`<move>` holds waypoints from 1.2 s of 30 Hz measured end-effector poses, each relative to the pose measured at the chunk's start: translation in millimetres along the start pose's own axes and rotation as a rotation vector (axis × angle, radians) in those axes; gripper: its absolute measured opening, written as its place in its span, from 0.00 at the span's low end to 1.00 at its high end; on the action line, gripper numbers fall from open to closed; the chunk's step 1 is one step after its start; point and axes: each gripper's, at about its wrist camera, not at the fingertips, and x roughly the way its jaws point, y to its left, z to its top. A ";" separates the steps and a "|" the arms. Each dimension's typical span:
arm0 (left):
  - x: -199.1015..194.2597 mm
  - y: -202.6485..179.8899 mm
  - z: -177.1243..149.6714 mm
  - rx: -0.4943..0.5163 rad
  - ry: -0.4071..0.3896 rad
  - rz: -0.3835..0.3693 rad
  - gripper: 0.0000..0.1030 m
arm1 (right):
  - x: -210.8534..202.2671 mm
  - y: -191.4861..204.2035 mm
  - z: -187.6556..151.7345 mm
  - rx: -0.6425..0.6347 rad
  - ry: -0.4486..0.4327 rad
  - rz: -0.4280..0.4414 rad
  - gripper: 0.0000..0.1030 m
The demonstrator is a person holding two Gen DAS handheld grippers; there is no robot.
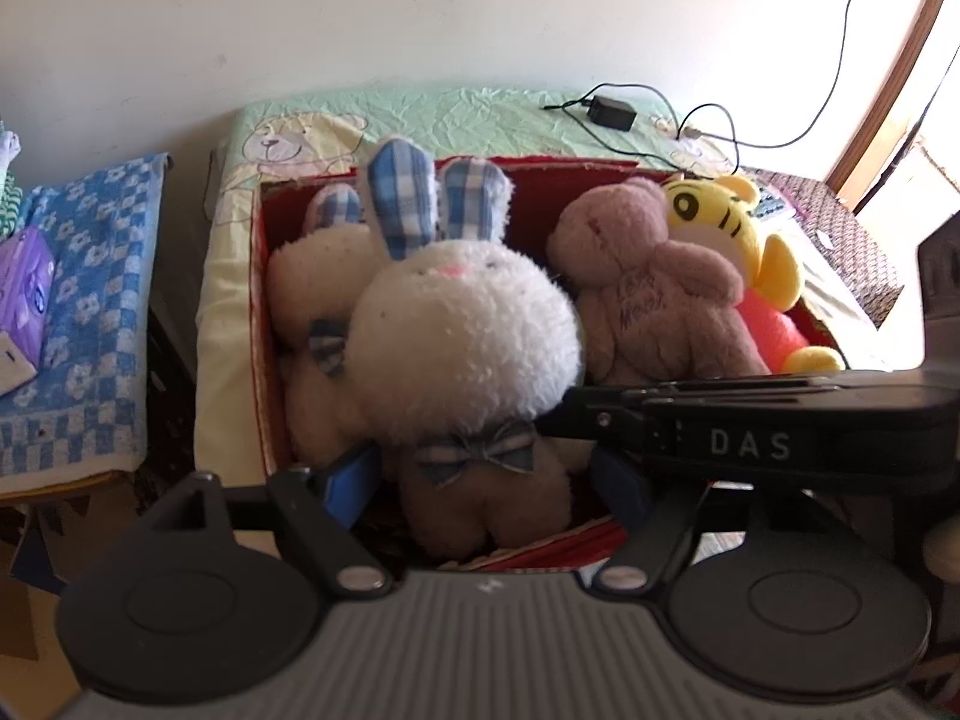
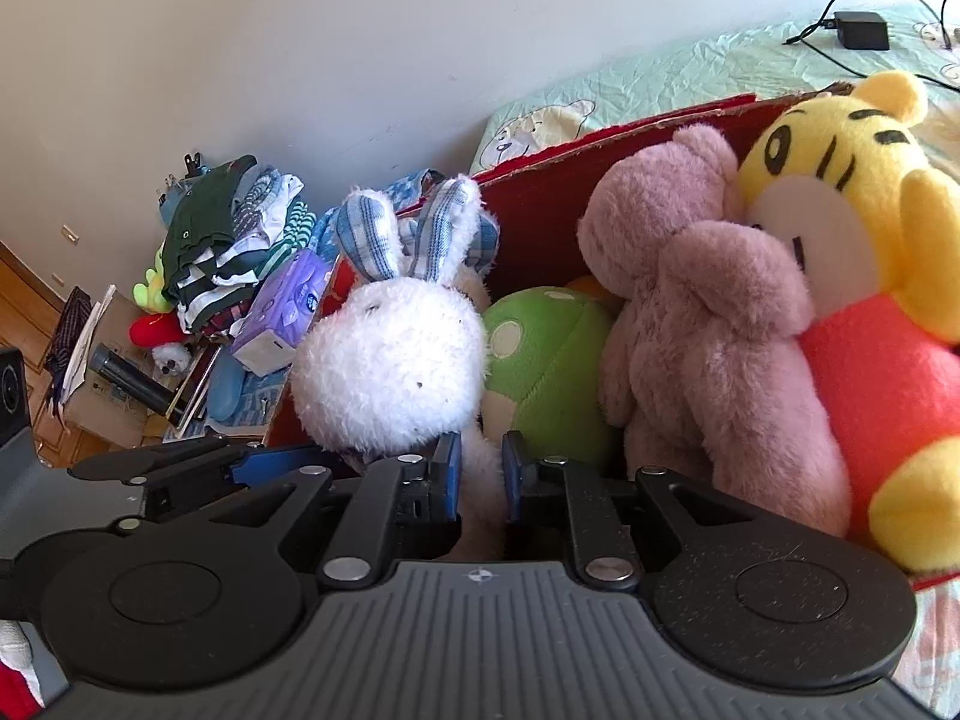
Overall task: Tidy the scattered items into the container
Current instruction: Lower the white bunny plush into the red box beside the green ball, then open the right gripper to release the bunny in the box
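A red cardboard box [image 1: 264, 324] on the bed holds plush toys. A white bunny with blue plaid ears [image 1: 462, 324] sits upright at its front, beside a pink bear [image 1: 648, 300] and a yellow tiger [image 1: 720, 216]. A second cream bunny [image 1: 312, 282] lies behind the first. My left gripper [image 1: 486, 486] is open, its blue pads on either side of the bunny's body with small gaps. In the right wrist view my right gripper [image 2: 482, 474] is shut on a thin white limb of the bunny [image 2: 390, 360]. A green plush [image 2: 540, 360] lies behind it, beside the bear [image 2: 708, 324] and tiger [image 2: 840, 168].
The right gripper's black housing [image 1: 750, 438] reaches in from the right, across the box front. A charger with cables [image 1: 612, 111] lies on the green sheet behind the box. To the left stands a blue towel-covered stand [image 1: 96, 300] with a purple tissue pack [image 1: 24, 282] and a clothes pile [image 2: 222, 252].
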 end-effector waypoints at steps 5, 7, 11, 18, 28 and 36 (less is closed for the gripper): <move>2.5 -2.5 0.9 -0.019 0.008 0.016 0.85 | -10.8 0.7 0.4 -0.009 -0.031 -0.012 0.19; 3.0 -4.1 1.0 -0.024 0.010 0.020 0.88 | -14.9 0.0 1.0 -0.006 -0.045 -0.033 0.19; 4.5 -9.1 0.3 -0.025 0.004 0.045 0.91 | -21.1 -1.8 1.0 0.004 -0.063 -0.080 0.19; 8.5 -17.4 0.4 -0.031 0.000 0.107 0.97 | -25.6 -1.8 -1.9 -0.004 -0.089 -0.160 0.25; 16.8 -24.1 4.5 -0.068 0.045 0.177 0.98 | -37.2 -12.3 -1.8 0.016 -0.123 -0.195 0.28; 3.1 -44.3 10.1 -0.119 0.041 0.299 0.98 | -45.8 -17.5 8.5 -0.046 -0.081 -0.127 0.31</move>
